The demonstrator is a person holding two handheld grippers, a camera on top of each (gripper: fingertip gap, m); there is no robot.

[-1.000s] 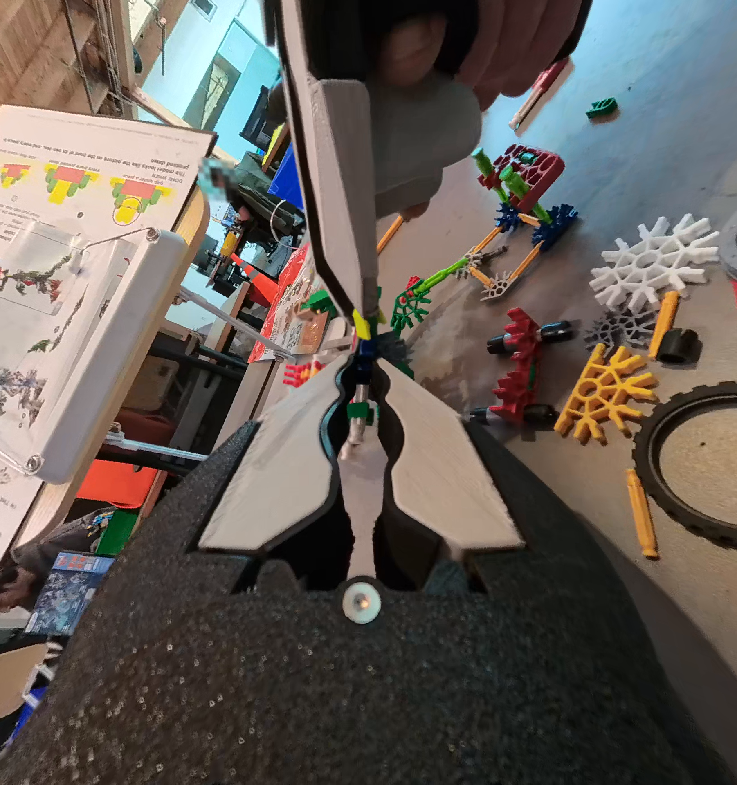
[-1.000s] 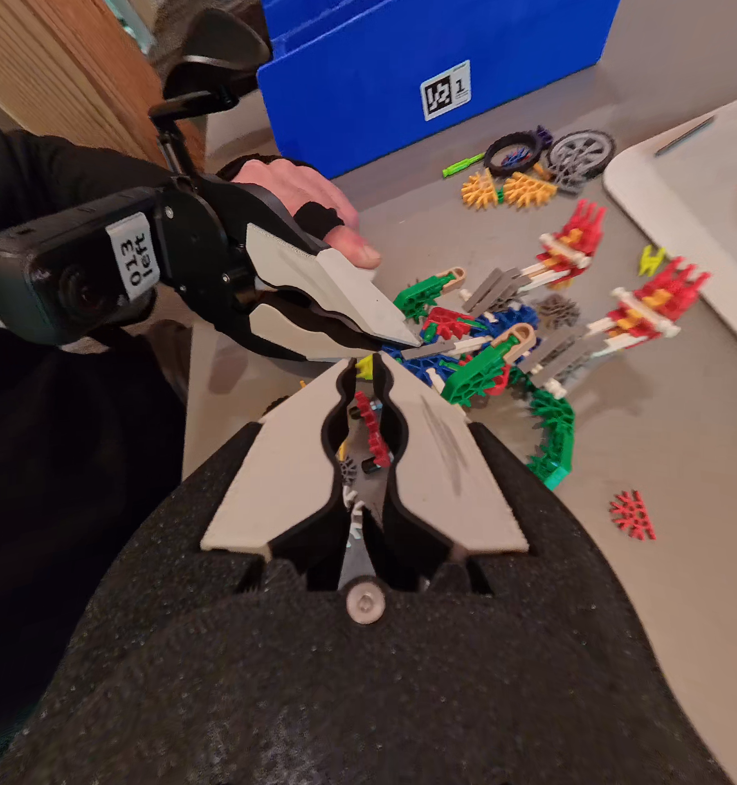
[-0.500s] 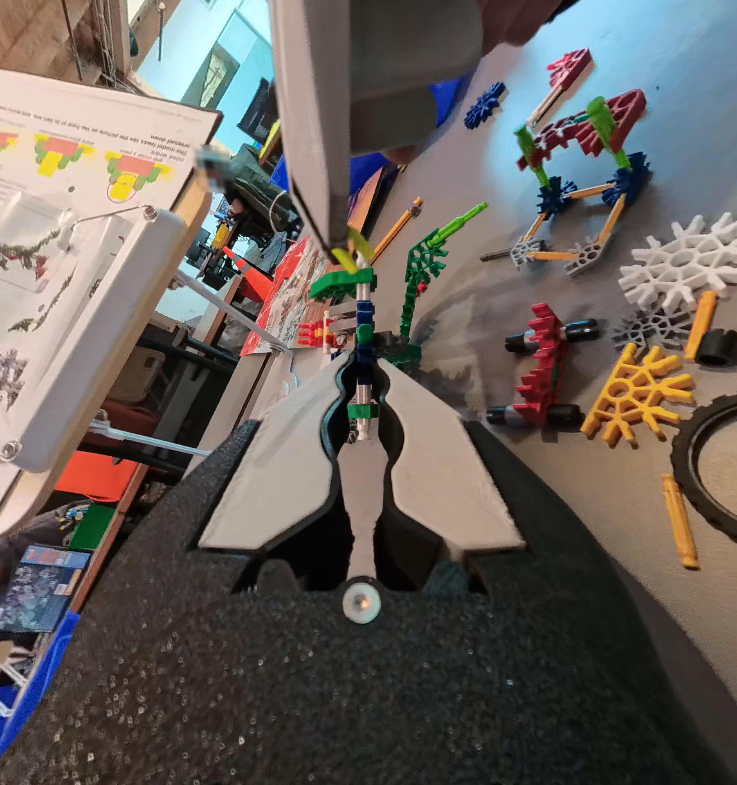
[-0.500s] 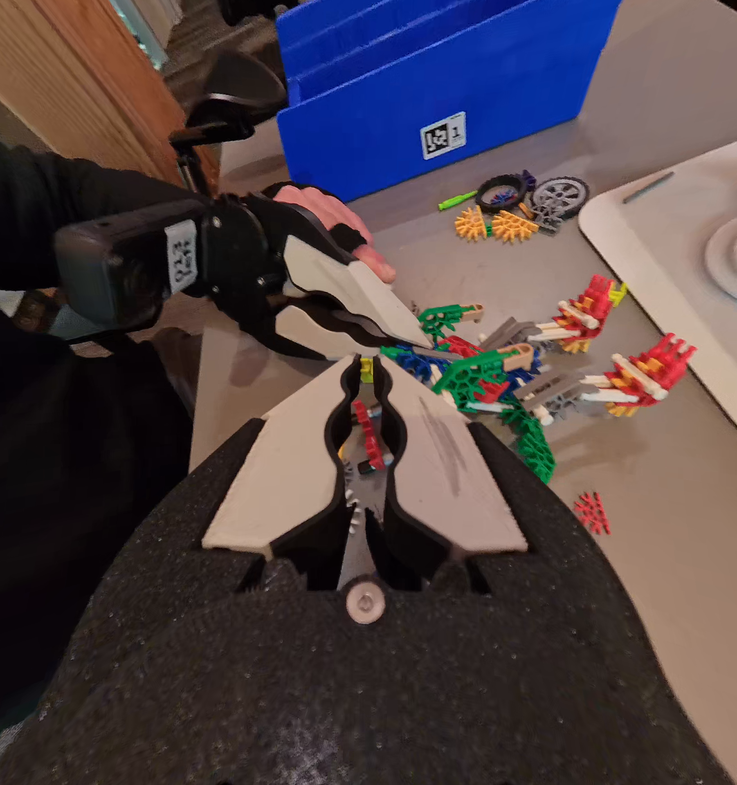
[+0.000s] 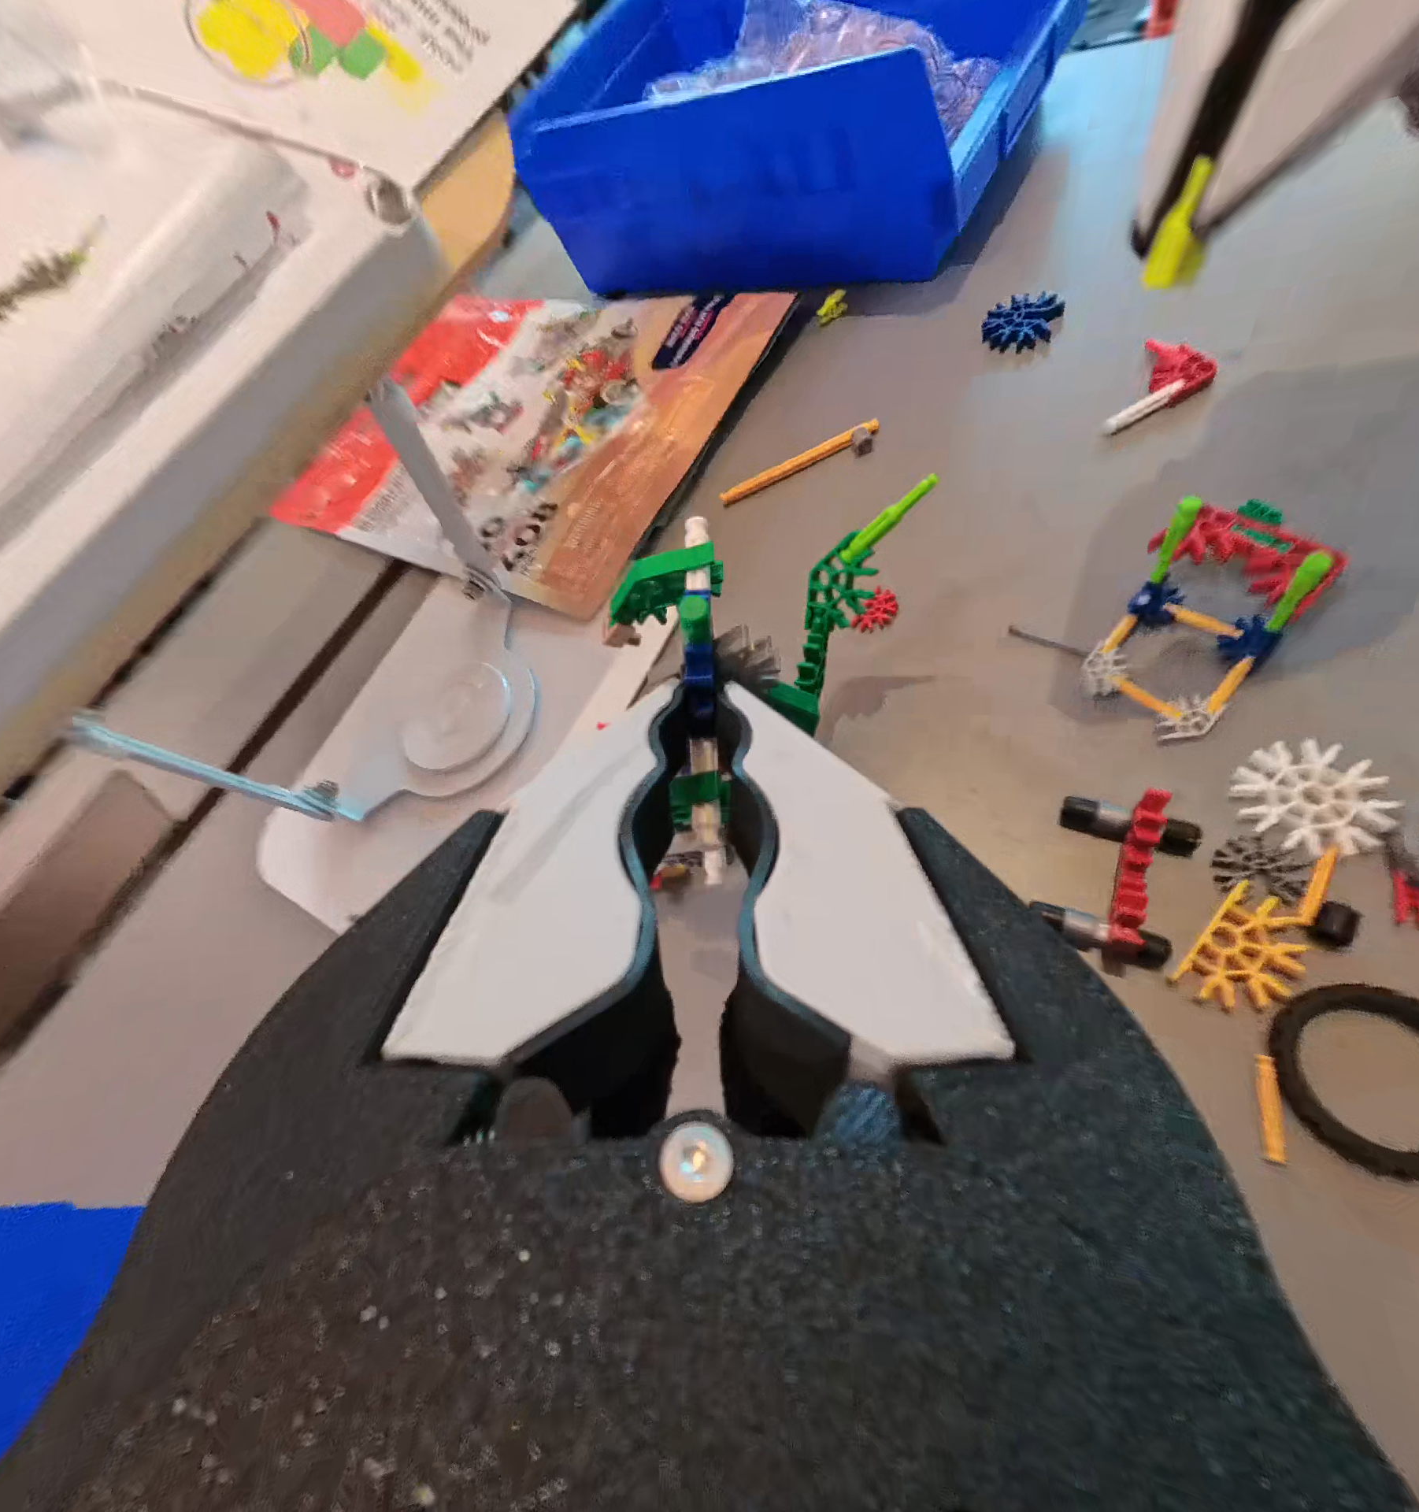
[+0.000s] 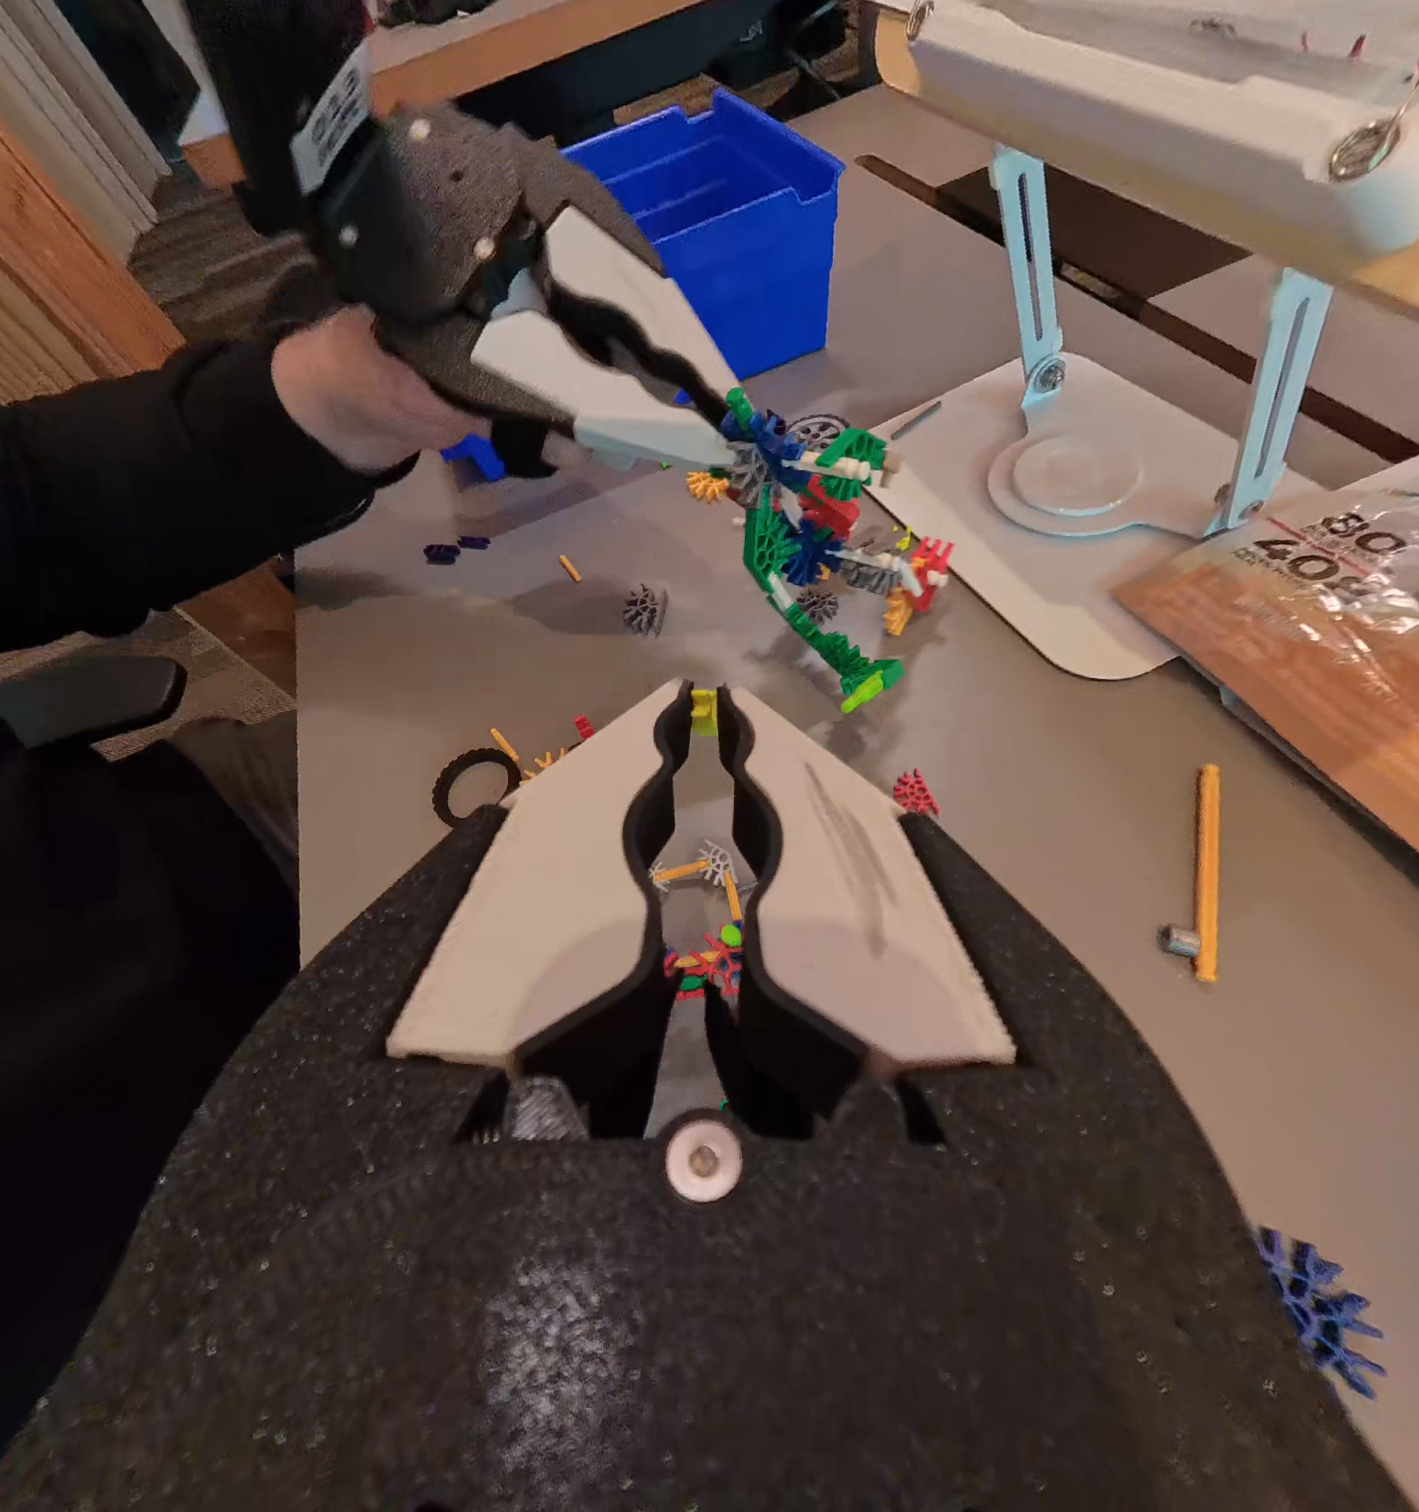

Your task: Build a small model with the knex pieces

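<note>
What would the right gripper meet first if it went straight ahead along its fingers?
Probably the lifted toy model held by the left gripper; the right gripper, pinching a small yellow piece, points toward it, though depth is unclear.

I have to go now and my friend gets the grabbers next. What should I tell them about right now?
Left gripper: shut on the colourful rod-and-connector model, holding it lifted above the grey table.
Right gripper: shut on a small yellow piece, apart from the model.
Around: blue bin, instruction stand, booklet, a square sub-frame, loose connectors, rods and a black tyre on the table.
Done: a model is partly joined. Left: the yellow piece is not attached to anything.
</note>
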